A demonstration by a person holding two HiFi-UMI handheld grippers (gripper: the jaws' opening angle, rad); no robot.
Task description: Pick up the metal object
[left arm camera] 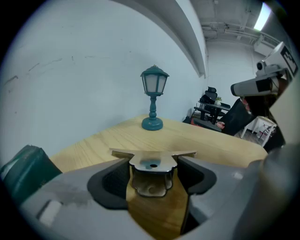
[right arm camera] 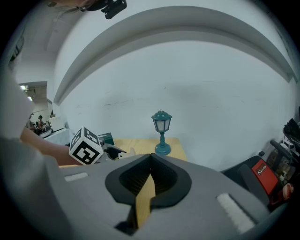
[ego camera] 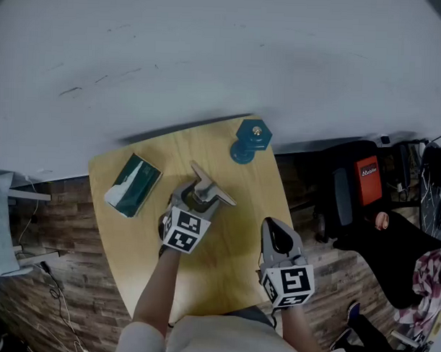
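1. While the left gripper (left arm camera: 152, 174) holds it clamped between its jaws, the metal object (ego camera: 209, 187) sits over the middle of the bench (ego camera: 224, 269).
2. At 4 o'clock from it, the right gripper (ego camera: 278, 240) has its jaws pressed together on nothing.
3. A teal lamp (ego camera: 249, 140) stands at 1 o'clock, and a green packet (ego camera: 133, 184) lies at 9 o'clock.

Left claw (ego camera: 196, 202) on metal object (ego camera: 214, 187), teal lamp (ego camera: 249, 140) beyond, right claw (ego camera: 274, 228) well apart
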